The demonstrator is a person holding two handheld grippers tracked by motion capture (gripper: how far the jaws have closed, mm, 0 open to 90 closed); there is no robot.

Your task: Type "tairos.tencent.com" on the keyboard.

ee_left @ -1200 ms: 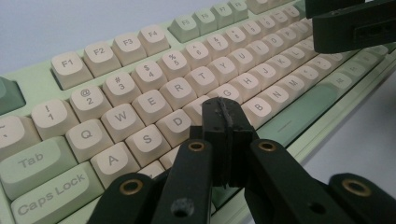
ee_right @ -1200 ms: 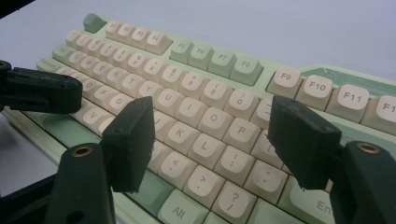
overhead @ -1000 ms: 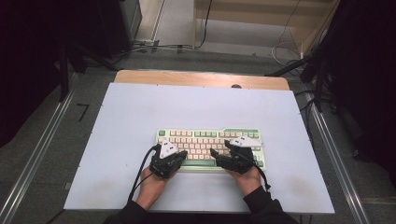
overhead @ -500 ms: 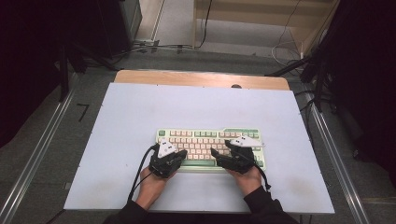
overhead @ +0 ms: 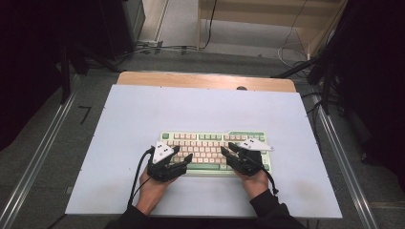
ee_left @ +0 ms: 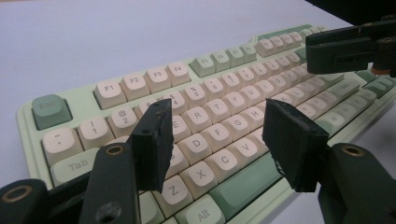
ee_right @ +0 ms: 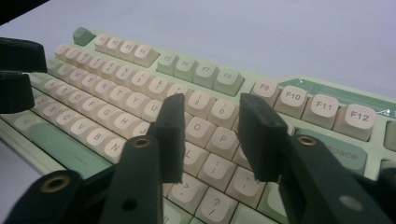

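Note:
A pale green keyboard (overhead: 205, 138) with cream keys lies near the front of the table. My left gripper (overhead: 181, 153) hovers over its left end. Its jaws have just been opening and stand apart above the letter keys (ee_left: 217, 109), with nothing between them. My right gripper (overhead: 228, 149) is over the keyboard's right half. Its jaws have just been closing but still show a gap (ee_right: 212, 100), and nothing is gripped. The keyboard (ee_left: 154, 77) runs away under the left jaws. In the right gripper view the function row (ee_right: 196, 67) lies beyond the jaws.
The keyboard rests on a pale board (overhead: 143, 119) over a wooden table, whose far edge (overhead: 205, 80) shows. Metal rails run along both sides. Cables lie on the floor behind. The right gripper's jaw (ee_left: 345, 46) juts in at the left gripper view's top right.
The left gripper's jaws have spread apart and the right gripper's jaws have drawn closer together. Both hands stay where they were over the keyboard.

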